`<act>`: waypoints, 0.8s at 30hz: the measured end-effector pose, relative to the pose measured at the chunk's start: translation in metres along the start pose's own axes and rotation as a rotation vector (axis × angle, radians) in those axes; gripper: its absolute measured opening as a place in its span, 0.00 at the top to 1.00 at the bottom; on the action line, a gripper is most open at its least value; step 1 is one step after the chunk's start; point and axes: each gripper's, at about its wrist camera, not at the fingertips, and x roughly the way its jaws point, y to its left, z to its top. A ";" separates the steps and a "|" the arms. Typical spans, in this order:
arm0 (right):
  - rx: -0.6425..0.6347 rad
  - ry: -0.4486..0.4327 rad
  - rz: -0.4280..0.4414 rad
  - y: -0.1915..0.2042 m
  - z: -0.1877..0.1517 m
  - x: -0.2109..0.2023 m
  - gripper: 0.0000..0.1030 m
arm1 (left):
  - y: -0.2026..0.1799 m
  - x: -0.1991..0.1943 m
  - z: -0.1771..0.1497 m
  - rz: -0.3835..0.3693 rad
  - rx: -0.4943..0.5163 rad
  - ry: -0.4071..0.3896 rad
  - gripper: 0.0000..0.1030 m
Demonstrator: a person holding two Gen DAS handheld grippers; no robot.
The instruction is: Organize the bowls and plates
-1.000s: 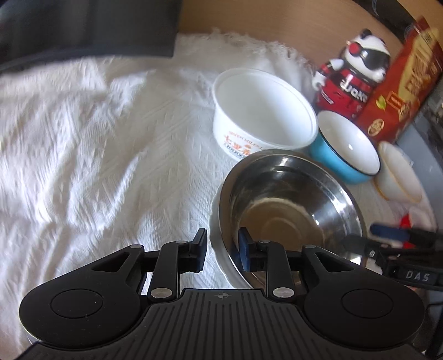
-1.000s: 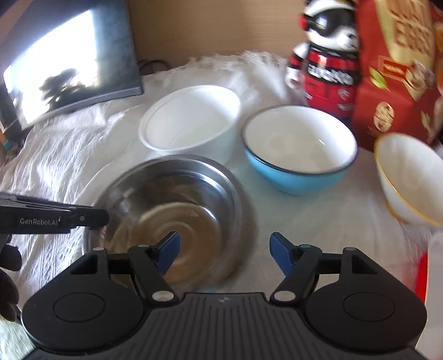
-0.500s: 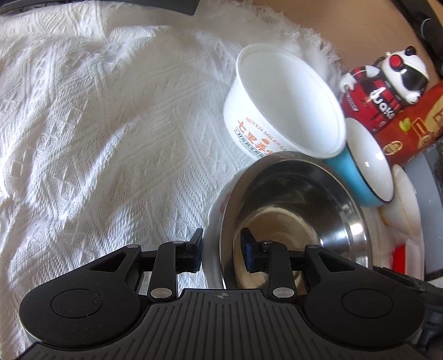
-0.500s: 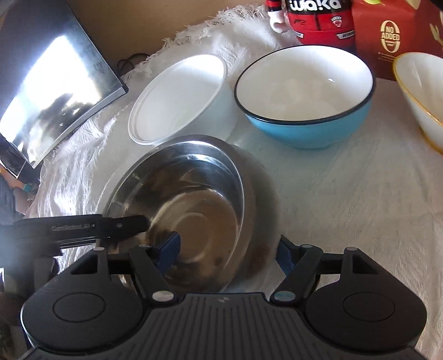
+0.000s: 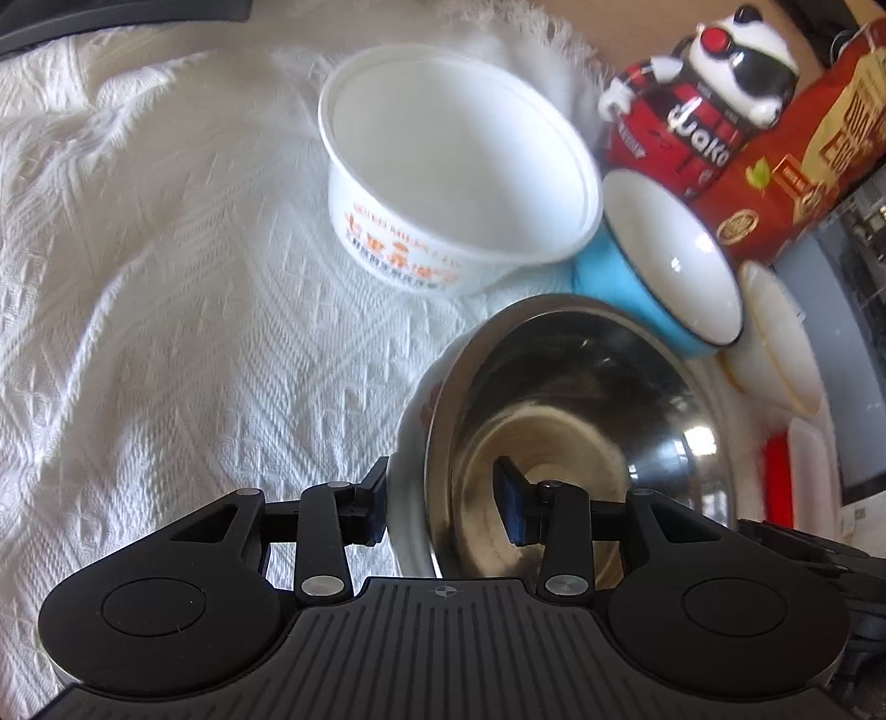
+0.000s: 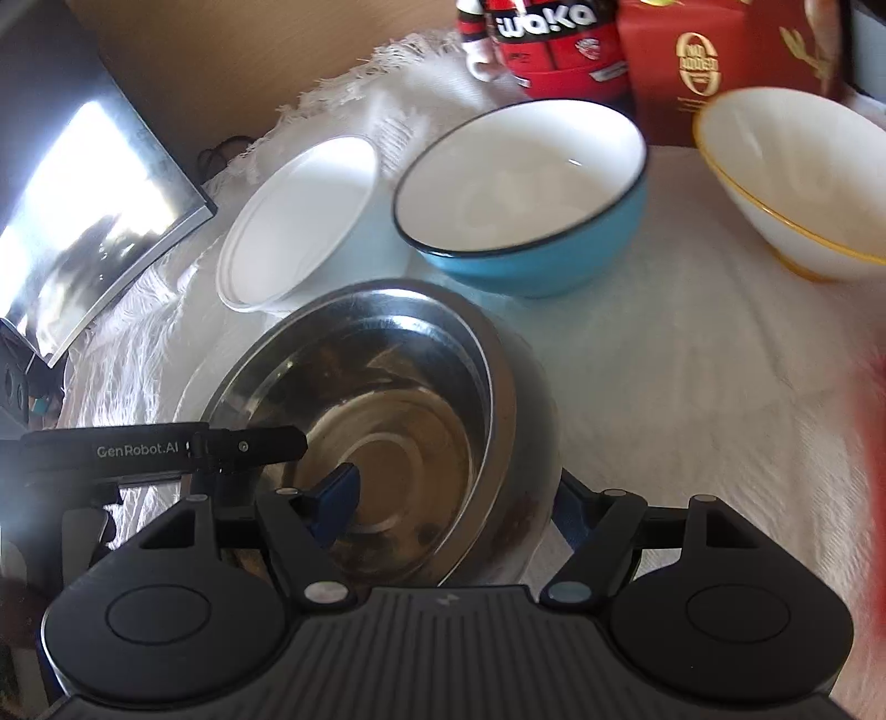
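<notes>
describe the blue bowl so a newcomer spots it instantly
On the white cloth, look before the red box and the panda figure. The blue bowl sits between the white tub and the gold-rimmed bowl; only it is blue outside with a dark rim.

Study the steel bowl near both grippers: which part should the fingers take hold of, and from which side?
Grip the thin rim of the steel bowl, one finger inside and one outside the wall. Its smooth rounded body is too wide to span. The near edge is free; the white tub and blue bowl crowd the far side.
</notes>
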 end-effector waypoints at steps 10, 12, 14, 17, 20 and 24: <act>-0.009 -0.019 -0.029 0.002 -0.006 -0.003 0.28 | 0.011 -0.015 -0.004 -0.020 -0.027 -0.068 0.60; -0.049 -0.063 -0.083 0.008 -0.007 -0.010 0.28 | 0.011 -0.027 -0.005 -0.008 -0.030 -0.118 0.60; -0.111 -0.111 -0.152 0.015 -0.007 -0.022 0.28 | 0.009 -0.041 -0.005 -0.001 -0.041 -0.177 0.60; -0.237 -0.198 -0.249 0.023 -0.011 -0.045 0.25 | 0.001 -0.061 -0.008 0.004 -0.058 -0.274 0.60; -0.412 -0.289 -0.408 0.027 -0.022 -0.068 0.21 | -0.018 -0.072 -0.011 -0.035 -0.037 -0.331 0.60; -0.504 -0.334 -0.535 0.008 -0.031 -0.094 0.18 | -0.059 -0.071 -0.017 -0.102 0.016 -0.352 0.60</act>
